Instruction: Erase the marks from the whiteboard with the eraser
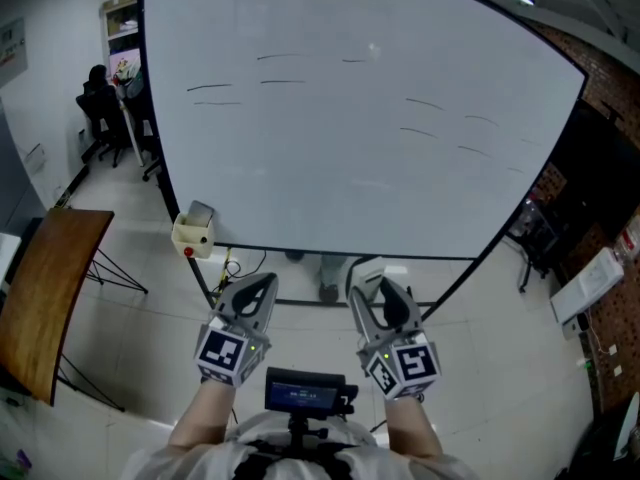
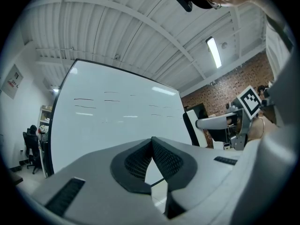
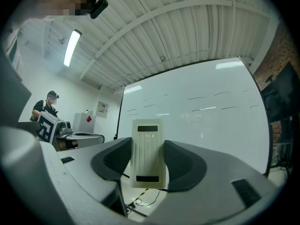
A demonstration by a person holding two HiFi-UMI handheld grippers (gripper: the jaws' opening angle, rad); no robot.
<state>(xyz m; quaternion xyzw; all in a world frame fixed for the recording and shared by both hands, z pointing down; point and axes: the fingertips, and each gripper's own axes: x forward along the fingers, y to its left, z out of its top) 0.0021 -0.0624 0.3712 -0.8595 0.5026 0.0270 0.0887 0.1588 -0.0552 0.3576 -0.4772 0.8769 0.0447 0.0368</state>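
Observation:
A large whiteboard (image 1: 350, 138) stands ahead of me, with several short dark marks (image 1: 210, 88) across its upper half. It also fills the middle of the left gripper view as the whiteboard (image 2: 117, 125) and of the right gripper view as the whiteboard (image 3: 197, 121). My right gripper (image 1: 375, 290) is shut on a cream-white eraser (image 3: 148, 151), whose top shows as the eraser (image 1: 366, 268) in the head view. My left gripper (image 1: 255, 290) is shut with nothing in it, its jaws touching. Both grippers are held low, below the board's bottom edge.
A cream box (image 1: 192, 234) with a red spot hangs at the board's lower left corner. A wooden table (image 1: 45, 288) stands at the left. Someone sits on an office chair (image 1: 100, 118) at the far left. A brick wall and dark equipment (image 1: 600, 168) are at the right.

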